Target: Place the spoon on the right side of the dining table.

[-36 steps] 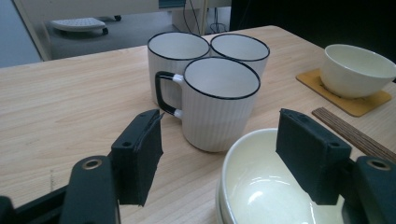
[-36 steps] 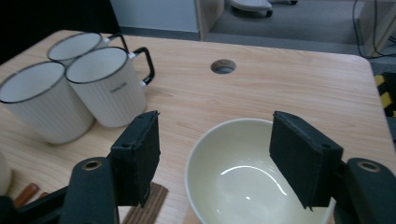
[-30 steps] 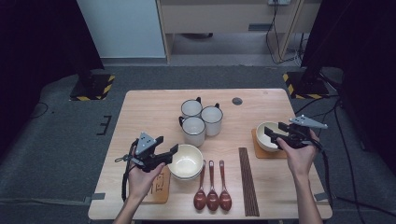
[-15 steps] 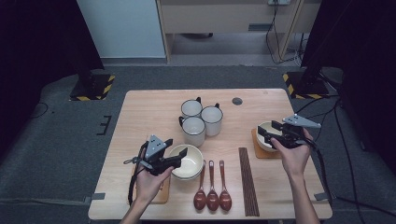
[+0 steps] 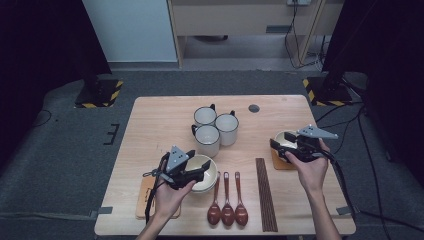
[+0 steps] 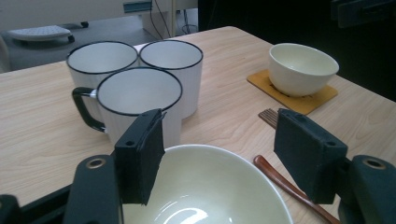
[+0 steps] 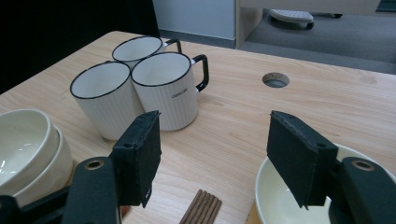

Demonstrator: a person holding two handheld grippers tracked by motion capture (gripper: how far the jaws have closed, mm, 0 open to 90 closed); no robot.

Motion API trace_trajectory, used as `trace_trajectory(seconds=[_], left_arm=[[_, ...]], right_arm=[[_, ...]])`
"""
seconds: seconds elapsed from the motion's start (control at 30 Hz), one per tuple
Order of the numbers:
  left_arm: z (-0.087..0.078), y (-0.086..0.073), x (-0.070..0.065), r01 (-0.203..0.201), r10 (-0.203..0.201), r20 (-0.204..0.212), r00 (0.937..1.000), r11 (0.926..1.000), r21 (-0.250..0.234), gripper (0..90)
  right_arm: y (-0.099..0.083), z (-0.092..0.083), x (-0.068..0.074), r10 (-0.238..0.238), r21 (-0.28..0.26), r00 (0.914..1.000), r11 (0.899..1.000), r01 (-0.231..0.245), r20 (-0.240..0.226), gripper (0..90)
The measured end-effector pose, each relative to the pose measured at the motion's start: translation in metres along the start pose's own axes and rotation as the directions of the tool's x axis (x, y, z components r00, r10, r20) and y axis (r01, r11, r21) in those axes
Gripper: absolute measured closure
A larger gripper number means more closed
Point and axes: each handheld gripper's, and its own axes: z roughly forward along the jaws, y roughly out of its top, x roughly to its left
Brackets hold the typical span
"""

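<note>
Hovering over the near bowls (image 5: 204,172), the left gripper (image 5: 196,171) has its jaws apart, one pad (image 6: 140,154) over the rim on the left and the other off past the rim on the right in its own view; neither pad presses on the bowl. These bowls lie directly under and just ahead of that gripper, at the front-left of the counter (image 5: 160,120), and the right gripper view shows them as two nested, one inside the other. So the move turns on a short drop: the rim is below the pads, not yet between them, and I judge the left hand far better placed for this stack than the right.

Beside the stack lie three spoons (image 5: 227,210), then the chopsticks (image 5: 265,192), long axes running front to back.

Farther right, the right gripper (image 5: 282,150) is open too, poised at the near rim of the single bowl (image 5: 286,138) on its coaster (image 5: 280,162), no pad on it.

Behind, three mugs (image 5: 216,126) stand touching, mid-counter.
</note>
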Motion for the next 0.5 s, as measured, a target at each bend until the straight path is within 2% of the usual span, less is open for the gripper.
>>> trace_trajectory(seconds=[0.3,0.5], left_arm=[[0.011,-0.003,-0.017,-0.037,0.036,0.038,0.9986,0.9990,0.024,33.2],[0.016,-0.005,-0.024,-0.044,0.043,0.057,0.9975,0.9985,0.031,33.5]], right_arm=[[-0.004,-0.001,0.006,-0.034,0.006,0.9993,0.999,0.034,-0.019,37.6],[-0.006,-0.001,0.010,-0.040,0.000,0.9986,0.999,0.040,-0.036,41.2]])
